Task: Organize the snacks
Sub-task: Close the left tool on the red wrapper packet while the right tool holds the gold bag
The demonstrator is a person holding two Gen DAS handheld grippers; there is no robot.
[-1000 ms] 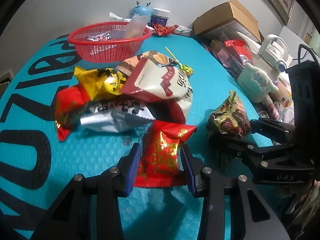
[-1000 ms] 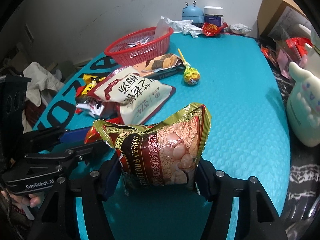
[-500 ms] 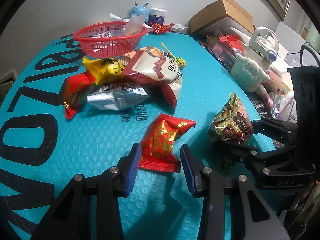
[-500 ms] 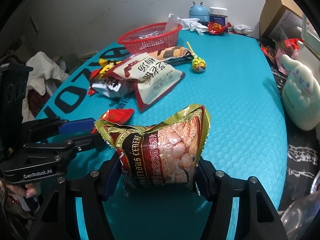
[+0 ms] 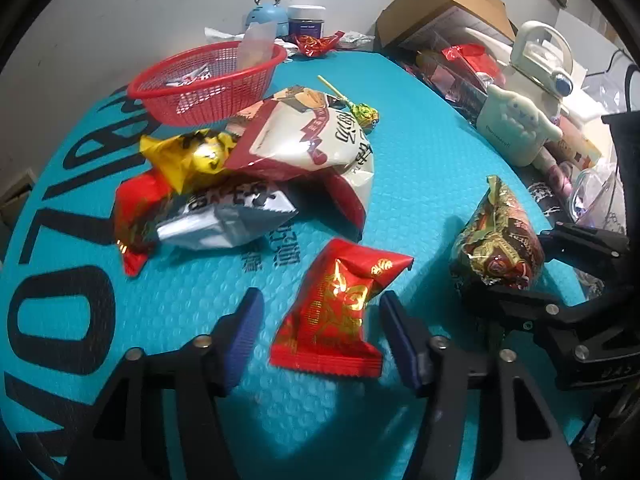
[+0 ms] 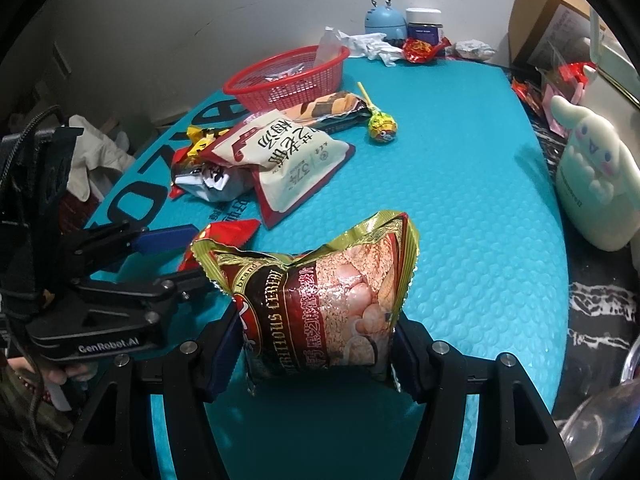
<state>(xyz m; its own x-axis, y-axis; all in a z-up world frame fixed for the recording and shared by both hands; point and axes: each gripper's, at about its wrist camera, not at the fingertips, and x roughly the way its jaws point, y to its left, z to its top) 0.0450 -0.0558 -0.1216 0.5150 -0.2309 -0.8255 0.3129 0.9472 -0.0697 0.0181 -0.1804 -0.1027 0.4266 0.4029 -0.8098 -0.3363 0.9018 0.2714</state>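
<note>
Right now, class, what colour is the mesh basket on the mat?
Red; the basket shows best in the left wrist view.

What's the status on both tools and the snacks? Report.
Left tool just opened, red-and-gold foil snack packet lying loose between its pads. Right tool clamped on gold-and-maroon cereal bag. Red mesh plastic basket beyond snack pile.

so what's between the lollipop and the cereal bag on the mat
Nothing: in the right wrist view the stretch of mat from the lollipop down to the cereal bag is bare.
</note>
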